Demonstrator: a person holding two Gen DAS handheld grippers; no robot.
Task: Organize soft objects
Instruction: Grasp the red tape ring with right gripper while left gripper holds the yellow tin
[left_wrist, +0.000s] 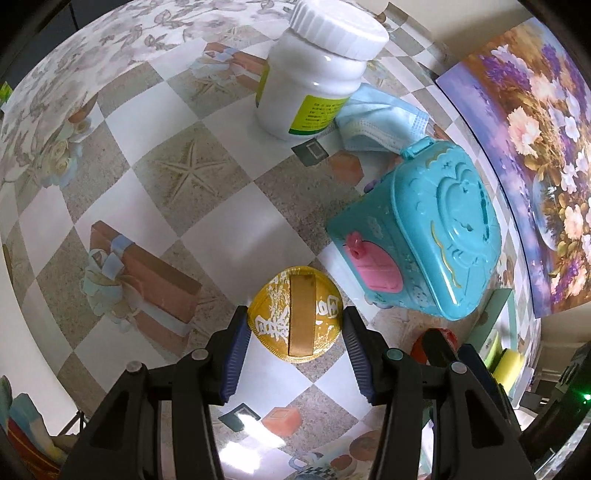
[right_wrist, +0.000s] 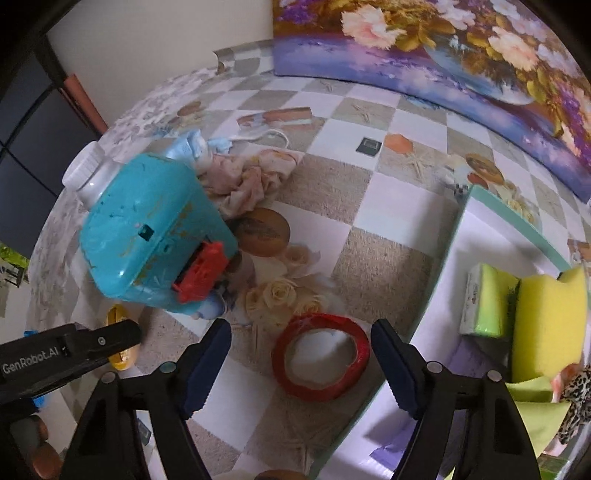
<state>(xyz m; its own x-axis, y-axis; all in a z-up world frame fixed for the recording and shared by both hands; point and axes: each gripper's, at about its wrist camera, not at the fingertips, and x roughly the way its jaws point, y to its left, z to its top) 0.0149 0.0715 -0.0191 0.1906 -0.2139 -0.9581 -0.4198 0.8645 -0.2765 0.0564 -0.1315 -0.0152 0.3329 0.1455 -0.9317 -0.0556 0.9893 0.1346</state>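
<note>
Gold satin puff (left_wrist: 295, 317) lies flat on the checked tablecloth (left_wrist: 155, 206) at lower centre of the left wrist view, bracketed by the left gripper (left_wrist: 293, 325), whose pads stand just clear of its rim, not yet clamped; a level, centred squeeze should avoid folding it. Right gripper (right_wrist: 299, 354), jaws parted and holding nothing, hovers over the red tape roll (right_wrist: 320, 356). Turquoise toy case (left_wrist: 417, 236) crowds the puff's right; open cloth lies left, and the box (right_wrist: 443, 266) with sponge (right_wrist: 550, 325) sits right.
</note>
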